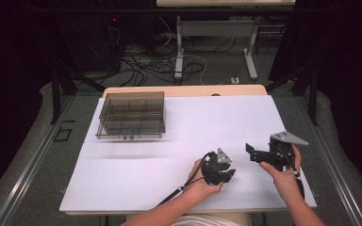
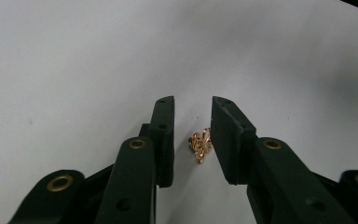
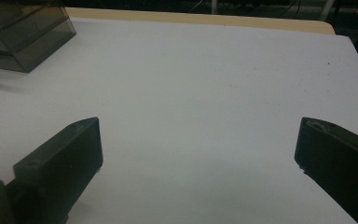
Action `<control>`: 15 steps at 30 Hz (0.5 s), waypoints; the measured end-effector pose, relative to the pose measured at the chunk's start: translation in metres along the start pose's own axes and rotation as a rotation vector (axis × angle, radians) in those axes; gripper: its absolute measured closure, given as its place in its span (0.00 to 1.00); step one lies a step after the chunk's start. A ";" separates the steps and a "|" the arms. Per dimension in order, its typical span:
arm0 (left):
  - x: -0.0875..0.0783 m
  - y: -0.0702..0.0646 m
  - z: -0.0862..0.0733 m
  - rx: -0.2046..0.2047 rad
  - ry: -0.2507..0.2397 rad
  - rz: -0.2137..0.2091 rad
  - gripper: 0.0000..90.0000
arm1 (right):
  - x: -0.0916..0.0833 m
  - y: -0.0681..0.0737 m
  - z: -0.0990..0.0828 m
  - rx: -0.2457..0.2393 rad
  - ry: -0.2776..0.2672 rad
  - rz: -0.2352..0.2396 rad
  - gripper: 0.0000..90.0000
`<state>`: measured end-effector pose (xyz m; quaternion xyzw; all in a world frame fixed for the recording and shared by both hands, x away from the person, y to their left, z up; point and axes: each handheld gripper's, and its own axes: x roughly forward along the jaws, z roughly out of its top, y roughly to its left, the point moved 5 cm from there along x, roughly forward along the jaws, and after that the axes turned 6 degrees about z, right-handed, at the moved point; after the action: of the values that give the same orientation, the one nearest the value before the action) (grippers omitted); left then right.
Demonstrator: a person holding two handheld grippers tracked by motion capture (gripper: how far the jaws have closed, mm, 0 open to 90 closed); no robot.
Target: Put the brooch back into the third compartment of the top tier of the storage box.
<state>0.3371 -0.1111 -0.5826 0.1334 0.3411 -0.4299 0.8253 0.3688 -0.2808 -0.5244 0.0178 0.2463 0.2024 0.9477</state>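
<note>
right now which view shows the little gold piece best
The left gripper view: the small gold piece lies on the white sheet between the left hand-held gripper's parted jaws. In the high view that gripper covers the spot.

Matt white surface [image 1: 179,141]; smoky clear plastic box [image 1: 132,115]; shiny gold metal trinket [image 2: 200,144]; matt black plastic claw [image 2: 192,126].

High view: overhead from the near side, whole table [image 1: 179,141]. Gripper views: low, close to its white surface; right one faces the far-left box [image 3: 21,35], shared with the high view
</note>
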 end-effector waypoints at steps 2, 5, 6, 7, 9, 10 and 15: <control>0.001 0.000 0.000 -0.016 0.013 -0.015 0.82 | 0.000 0.000 0.000 0.001 0.000 0.002 0.01; 0.002 -0.001 0.000 -0.038 0.022 -0.030 0.83 | 0.000 0.000 0.000 0.001 0.000 0.002 0.01; 0.003 -0.001 0.000 -0.029 0.024 -0.032 0.84 | 0.000 0.000 0.000 0.001 0.000 0.002 0.01; 0.003 -0.001 -0.001 -0.018 0.031 -0.030 0.84 | 0.000 0.000 0.000 0.003 0.000 0.004 0.01; 0.003 -0.001 -0.001 -0.014 0.038 -0.030 0.85 | 0.000 0.000 0.000 0.002 0.000 0.003 0.01; 0.004 -0.001 -0.001 -0.024 0.037 -0.033 0.85 | 0.000 0.000 0.000 0.002 0.000 0.003 0.01; 0.006 -0.003 -0.002 -0.040 0.043 -0.032 0.90 | 0.000 0.000 0.000 0.000 0.001 0.003 0.01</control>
<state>0.3360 -0.1150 -0.5880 0.1207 0.3693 -0.4333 0.8132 0.3687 -0.2810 -0.5244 0.0180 0.2466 0.2037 0.9473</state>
